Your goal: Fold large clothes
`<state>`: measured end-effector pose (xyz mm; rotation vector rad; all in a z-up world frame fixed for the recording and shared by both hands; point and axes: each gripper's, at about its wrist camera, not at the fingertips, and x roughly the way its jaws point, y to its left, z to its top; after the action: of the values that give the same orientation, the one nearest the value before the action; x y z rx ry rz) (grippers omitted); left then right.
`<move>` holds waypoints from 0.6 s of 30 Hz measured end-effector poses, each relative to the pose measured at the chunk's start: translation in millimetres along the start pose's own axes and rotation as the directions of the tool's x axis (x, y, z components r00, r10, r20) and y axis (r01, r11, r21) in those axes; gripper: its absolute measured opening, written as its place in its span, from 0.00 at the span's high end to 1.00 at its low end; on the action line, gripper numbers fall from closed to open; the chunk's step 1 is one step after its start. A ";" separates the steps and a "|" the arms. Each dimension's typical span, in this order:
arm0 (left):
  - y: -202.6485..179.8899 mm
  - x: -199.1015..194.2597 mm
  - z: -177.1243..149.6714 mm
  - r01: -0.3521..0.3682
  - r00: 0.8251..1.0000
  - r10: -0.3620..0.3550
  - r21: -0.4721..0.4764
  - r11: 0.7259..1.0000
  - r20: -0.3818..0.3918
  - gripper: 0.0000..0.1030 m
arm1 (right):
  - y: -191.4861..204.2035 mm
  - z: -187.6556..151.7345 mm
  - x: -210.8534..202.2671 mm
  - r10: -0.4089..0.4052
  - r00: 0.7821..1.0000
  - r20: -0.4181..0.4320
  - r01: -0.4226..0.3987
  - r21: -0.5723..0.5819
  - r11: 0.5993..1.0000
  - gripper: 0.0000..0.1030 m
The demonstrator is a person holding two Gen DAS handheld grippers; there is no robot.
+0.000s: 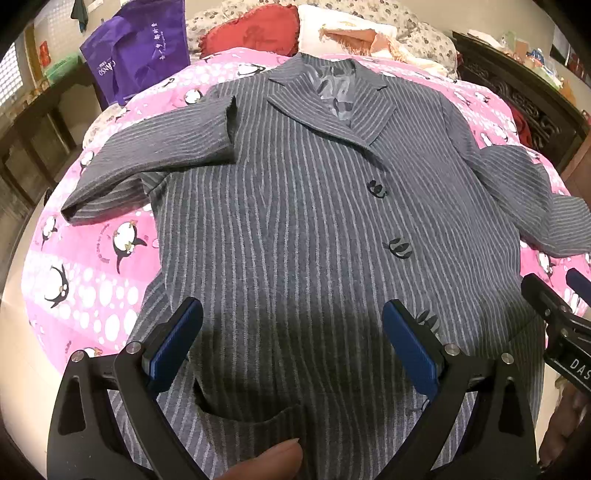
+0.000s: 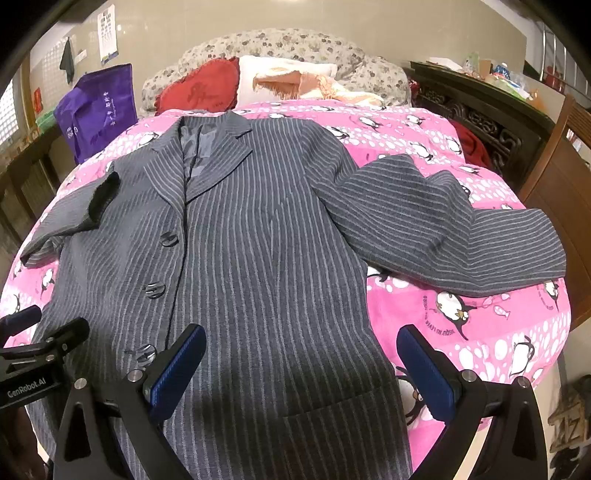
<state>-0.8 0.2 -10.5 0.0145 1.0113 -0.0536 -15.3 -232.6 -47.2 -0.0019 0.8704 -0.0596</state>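
Observation:
A grey pinstriped coat (image 1: 295, 206) lies face up, buttoned, on a pink penguin-print bedspread (image 1: 92, 288); it also shows in the right wrist view (image 2: 258, 258). Its left sleeve (image 1: 159, 155) is bent back across the shoulder, and its right sleeve (image 2: 443, 229) lies spread out to the side. My left gripper (image 1: 291, 347) is open above the coat's lower front, holding nothing. My right gripper (image 2: 301, 369) is open above the coat's lower right side, holding nothing. The right gripper shows at the edge of the left view (image 1: 554, 325).
A purple bag (image 1: 140, 48) stands at the bed's far left. A red cushion (image 1: 251, 33), a white pillow (image 2: 284, 79) and a peach cloth (image 2: 314, 86) lie at the head. Dark wooden furniture (image 2: 491, 114) stands to the right.

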 end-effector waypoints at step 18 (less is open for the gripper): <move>6.2 17.9 -2.8 -0.008 0.999 0.007 -0.019 1.000 -0.044 0.05 | 6.8 0.2 18.8 0.012 0.999 -0.038 -0.012 -0.011 1.000 0.00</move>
<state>6.6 5.8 -27.2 0.0021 1.0555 -0.0374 -2.7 -226.8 -61.6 -0.0064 0.9087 -0.0434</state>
